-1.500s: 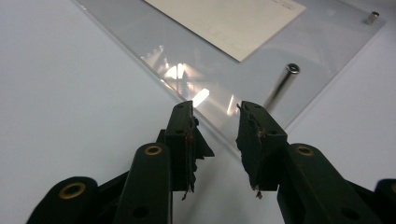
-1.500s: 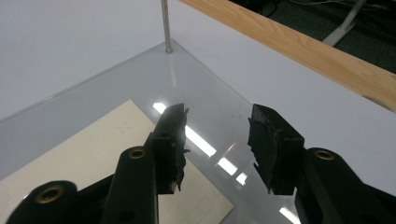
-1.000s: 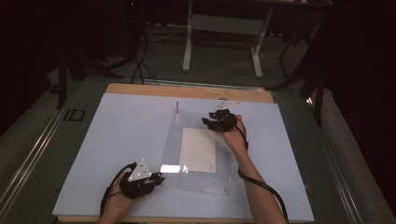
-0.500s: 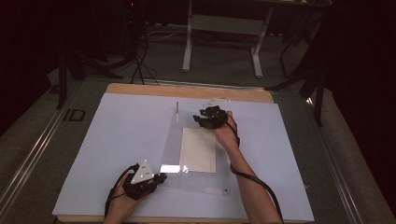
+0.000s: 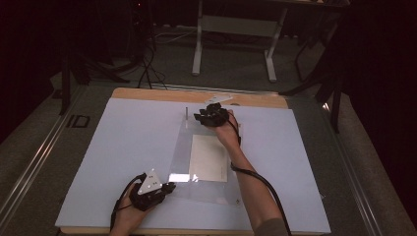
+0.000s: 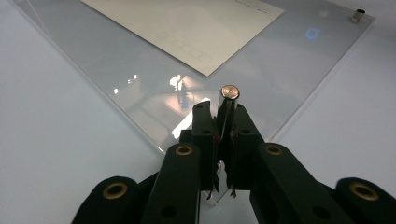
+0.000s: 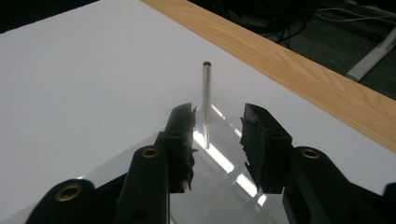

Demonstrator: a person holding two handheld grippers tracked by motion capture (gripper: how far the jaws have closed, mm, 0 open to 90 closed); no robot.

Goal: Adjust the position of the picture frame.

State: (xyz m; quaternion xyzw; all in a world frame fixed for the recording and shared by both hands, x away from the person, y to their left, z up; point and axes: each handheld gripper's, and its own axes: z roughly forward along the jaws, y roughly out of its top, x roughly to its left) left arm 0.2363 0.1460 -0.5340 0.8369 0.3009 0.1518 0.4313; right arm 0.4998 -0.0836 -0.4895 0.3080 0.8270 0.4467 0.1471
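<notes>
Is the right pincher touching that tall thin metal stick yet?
Apart. In the right gripper view the right gripper is open, and the stick stands upright between the jaws with clear space on both sides.

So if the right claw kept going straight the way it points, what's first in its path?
The thin upright metal rod standing at the corner of the clear sheet. The right claw is open, and the rod lines up with its gap, just ahead, though depth is hard to judge.

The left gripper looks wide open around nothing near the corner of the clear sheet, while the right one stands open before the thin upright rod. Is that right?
Not quite. The left gripper is shut on a short metal pin, as the left gripper view shows. The right gripper does stand open before the thin upright rod on the clear sheet.
</notes>
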